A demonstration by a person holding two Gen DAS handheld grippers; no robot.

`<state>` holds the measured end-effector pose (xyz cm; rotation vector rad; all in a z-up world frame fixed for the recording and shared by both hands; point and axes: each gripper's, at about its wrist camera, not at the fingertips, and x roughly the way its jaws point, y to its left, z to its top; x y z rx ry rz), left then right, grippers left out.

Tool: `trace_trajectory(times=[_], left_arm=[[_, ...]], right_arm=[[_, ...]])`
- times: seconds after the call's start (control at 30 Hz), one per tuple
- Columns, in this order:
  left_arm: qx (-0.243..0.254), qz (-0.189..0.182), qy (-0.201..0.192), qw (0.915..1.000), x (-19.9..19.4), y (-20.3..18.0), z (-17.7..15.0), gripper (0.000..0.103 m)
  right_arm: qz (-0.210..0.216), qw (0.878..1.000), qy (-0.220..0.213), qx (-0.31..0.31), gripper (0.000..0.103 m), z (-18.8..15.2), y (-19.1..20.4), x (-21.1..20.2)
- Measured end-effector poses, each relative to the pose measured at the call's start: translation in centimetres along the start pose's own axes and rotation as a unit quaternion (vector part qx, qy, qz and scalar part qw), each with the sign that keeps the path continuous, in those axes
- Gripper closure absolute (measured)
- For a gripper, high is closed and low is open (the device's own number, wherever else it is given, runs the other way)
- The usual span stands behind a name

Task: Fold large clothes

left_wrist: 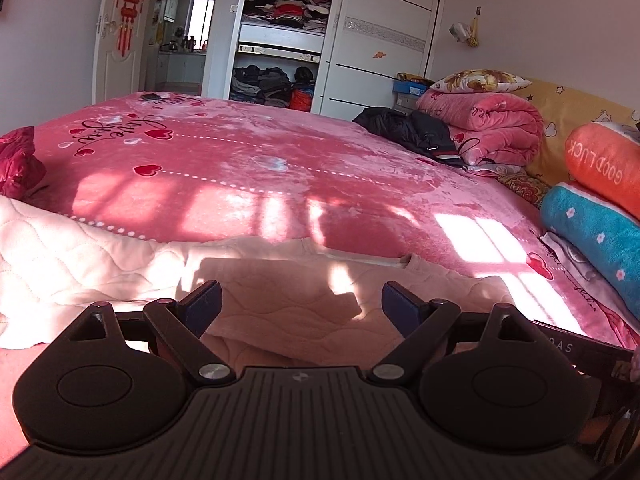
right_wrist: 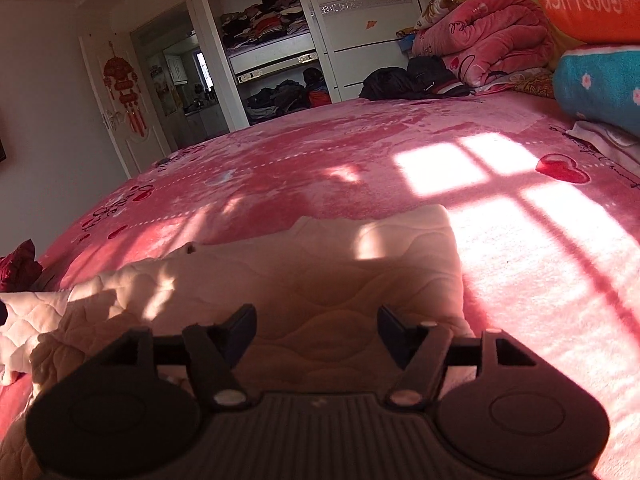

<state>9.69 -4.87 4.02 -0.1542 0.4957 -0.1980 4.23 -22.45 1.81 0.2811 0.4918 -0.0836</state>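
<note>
A cream quilted garment [left_wrist: 280, 300] lies spread on the pink bed cover [left_wrist: 248, 152], along the near edge. My left gripper [left_wrist: 301, 300] is open just above the garment, its blue-padded fingers wide apart and holding nothing. In the right wrist view the same garment [right_wrist: 320, 280] lies folded in layers, with its right edge straight. My right gripper [right_wrist: 316, 328] is open over its near part, holding nothing.
A black jacket [left_wrist: 412, 128] lies at the far right of the bed, beside a folded pink blanket [left_wrist: 488, 128]. Orange [left_wrist: 604, 164] and blue [left_wrist: 592, 236] cushions are stacked at the right. A dark red cloth [left_wrist: 18, 160] sits at the left. An open wardrobe [left_wrist: 288, 32] stands behind.
</note>
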Motion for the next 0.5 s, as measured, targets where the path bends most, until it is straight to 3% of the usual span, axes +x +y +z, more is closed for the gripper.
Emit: trace_trajectory(times=[0.17, 0.33, 0.5], left_arm=[[0.023, 0.000, 0.016, 0.9996, 4.9, -4.4, 0.2, 0.001], [0.043, 0.006, 0.048, 0.9979, 8.6, -7.0, -1.0, 0.016], [0.083, 0.036, 0.071, 0.9934, 11.1, -7.6, -2.6, 0.028]], right_arm=[[-0.025, 0.999, -0.004, 0.026, 0.020, 0.8, -1.9, 0.0], [-0.048, 0.997, 0.016, 0.053, 0.018, 0.7, -3.4, 0.9], [-0.065, 0.996, 0.033, 0.060, 0.010, 0.5, -4.0, 1.4]])
